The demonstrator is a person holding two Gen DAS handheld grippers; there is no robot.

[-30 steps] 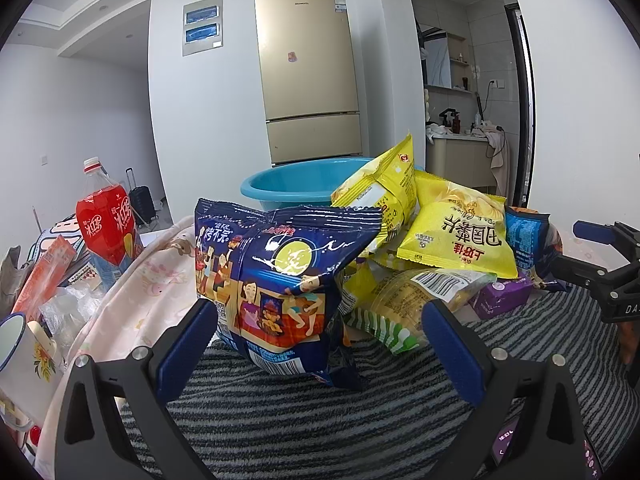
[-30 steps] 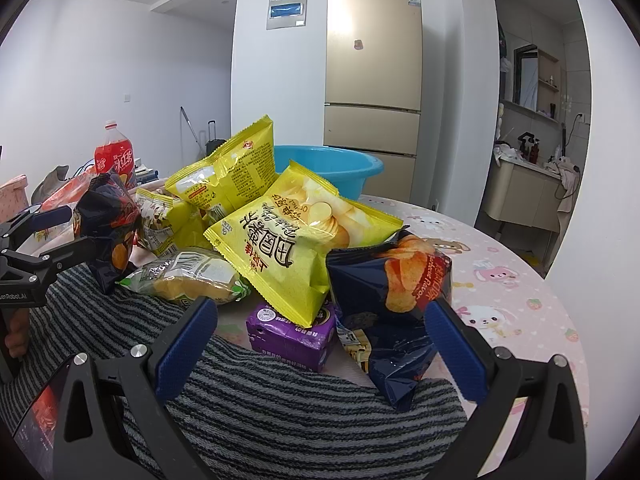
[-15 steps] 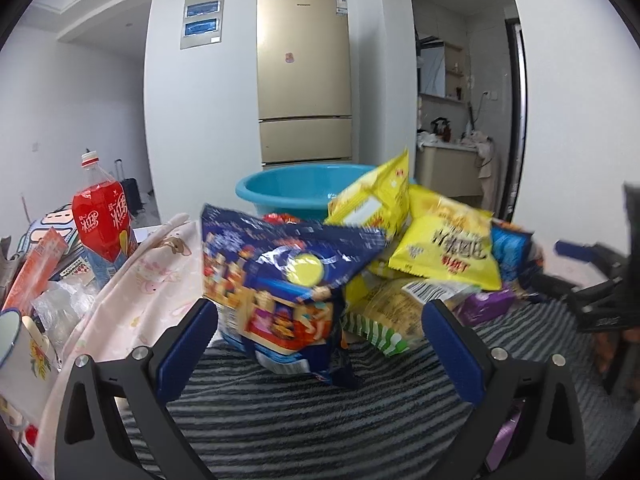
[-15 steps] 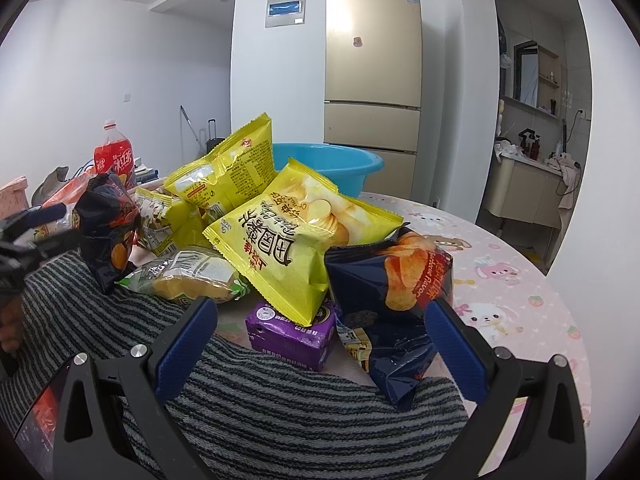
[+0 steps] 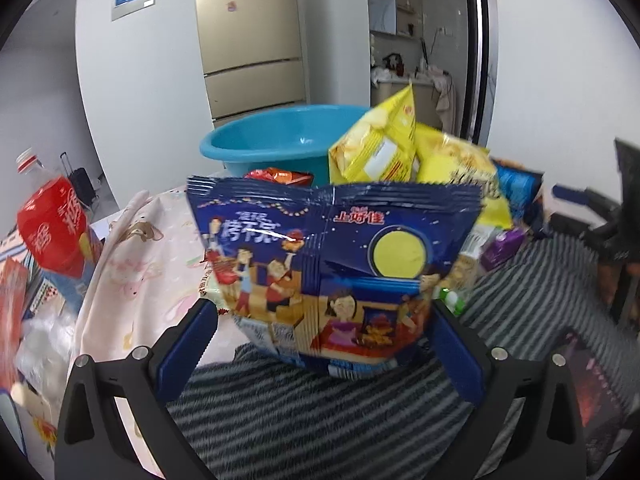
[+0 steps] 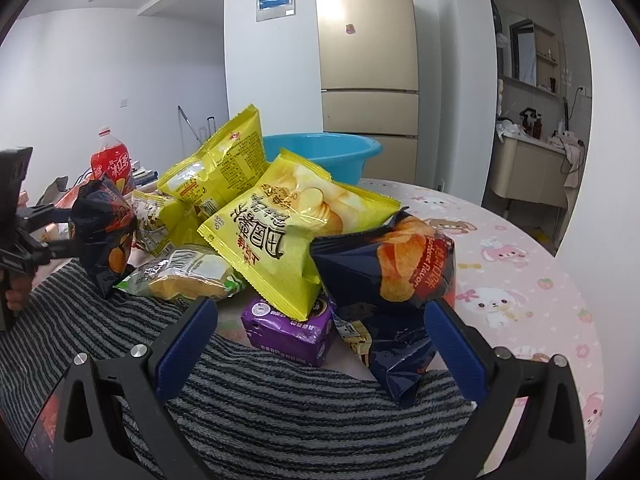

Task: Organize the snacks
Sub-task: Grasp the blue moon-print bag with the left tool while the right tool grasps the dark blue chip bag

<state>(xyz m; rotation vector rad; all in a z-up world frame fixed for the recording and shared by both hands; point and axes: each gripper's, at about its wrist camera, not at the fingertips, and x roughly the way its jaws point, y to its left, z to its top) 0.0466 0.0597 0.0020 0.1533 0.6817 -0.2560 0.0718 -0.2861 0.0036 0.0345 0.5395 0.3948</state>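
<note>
Through the left wrist camera I see my left gripper with its blue pads spread wide, the dark blue snack bag with the yellow moon standing upright between them; its lower edges sit right at the pad tips, and I cannot tell whether they touch — the jaws are not clamped. The bag stands at the edge of a grey striped cloth, with the pink tablecloth to its left. Behind it are a blue basin, two yellow chip bags and a small purple box; a red soda bottle stands far left. Through the right wrist camera, my right gripper is also spread and holds nothing; between its pads lie the purple box and a dark chip bag with orange crisps, which leans close to the right pad. A big yellow chip bag rests on top of the purple box — the rest of the pile sits behind it, in front of the basin. At the far left I see the other gripper at the dark blue bag.
</note>
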